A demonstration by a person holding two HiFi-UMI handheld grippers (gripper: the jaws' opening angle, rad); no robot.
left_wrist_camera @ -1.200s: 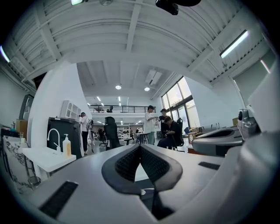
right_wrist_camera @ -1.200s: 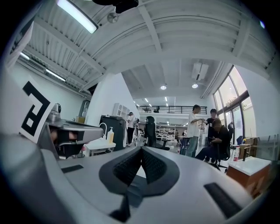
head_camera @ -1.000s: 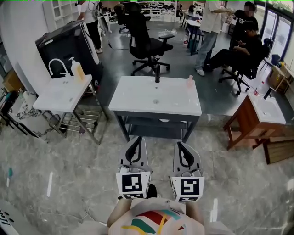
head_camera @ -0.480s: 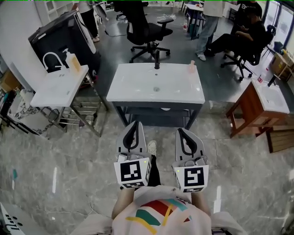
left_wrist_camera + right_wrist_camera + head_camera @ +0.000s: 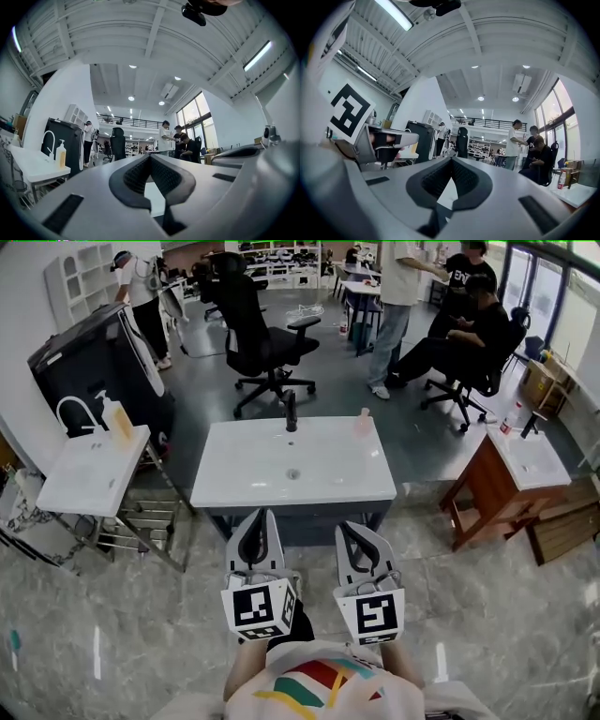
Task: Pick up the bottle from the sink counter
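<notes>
Bottle (image 5: 363,421): a small pinkish one is seen standing upright on the white bench (image 5: 246,486), close to the far edge. It lies at about 1 o'clock from the basin drain (image 5: 292,473) and at 3 o'clock from the dark faucet (image 5: 291,412), apart from it. Nothing is touching it.

Both grippers are held side by side at 6 o'clock from the bench, just short of its near edge and over the marble floor. The left gripper (image 5: 255,519) is at about 7 o'clock from the drain and the right gripper (image 5: 354,529) at about 5 o'clock. In each gripper view the fingers are seen clenched together at their tips with nothing between them; only the room beyond is framed.

The step in hand is judged to be the approach, with the reach itself not yet begun. The right gripper is on the bottle's side, so it seems the likelier one to be used. Its fingers would have to be released and spread before the bottle is reached. They would then be brought across the bench toward 12 to 1 o'clock, set either side of the body and closed before any lift. A pump dispenser (image 5: 117,416) on the neighbouring sink at 9 o'clock is not to be mistaken for the target.
</notes>
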